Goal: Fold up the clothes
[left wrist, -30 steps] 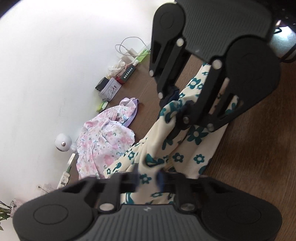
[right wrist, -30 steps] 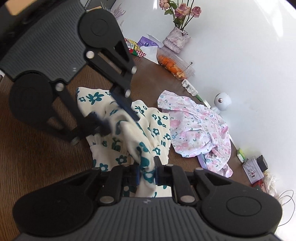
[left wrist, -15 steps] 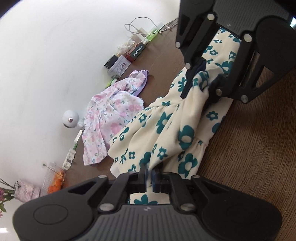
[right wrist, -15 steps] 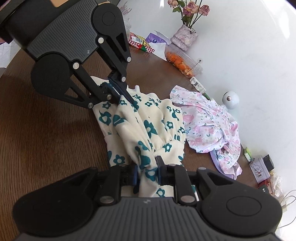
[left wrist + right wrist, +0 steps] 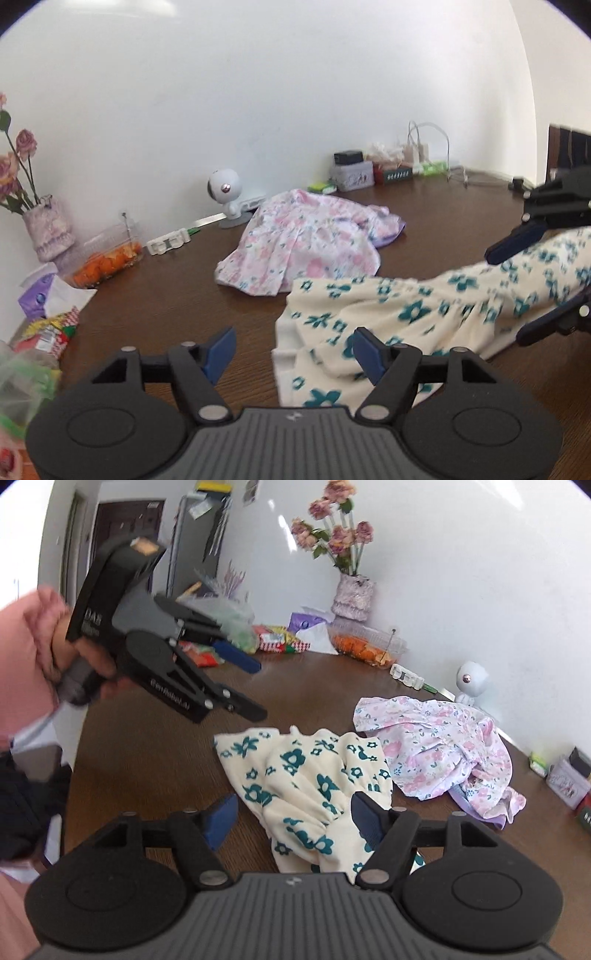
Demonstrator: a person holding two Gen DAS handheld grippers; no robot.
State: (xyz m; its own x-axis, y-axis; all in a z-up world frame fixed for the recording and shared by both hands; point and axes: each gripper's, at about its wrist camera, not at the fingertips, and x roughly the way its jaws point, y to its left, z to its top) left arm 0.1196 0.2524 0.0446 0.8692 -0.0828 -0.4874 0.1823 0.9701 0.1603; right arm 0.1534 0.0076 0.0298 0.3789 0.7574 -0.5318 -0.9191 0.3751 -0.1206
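Observation:
A cream garment with teal flowers (image 5: 424, 317) lies bunched on the brown table (image 5: 166, 306); it also shows in the right wrist view (image 5: 314, 786). My left gripper (image 5: 291, 350) is open and empty, just left of the garment's near edge. My right gripper (image 5: 291, 818) is open, its fingers on either side of the garment's near end, gripping nothing. It also shows at the right edge of the left wrist view (image 5: 517, 291), and the left gripper shows in the right wrist view (image 5: 255, 686). A pink floral garment (image 5: 303, 247) lies crumpled behind, also in the right wrist view (image 5: 443, 749).
Along the wall stand a flower vase (image 5: 352, 594), a tub of orange fruit (image 5: 103, 258), a small white camera (image 5: 225, 188), boxes and cables (image 5: 369, 173). Snack packets (image 5: 280, 642) and tissues (image 5: 40, 295) lie at the table's left end.
Both grippers have opened and let go of the teal-flowered garment, which now lies on the table. Both have drawn back and turned level, the left one moving off to the left.

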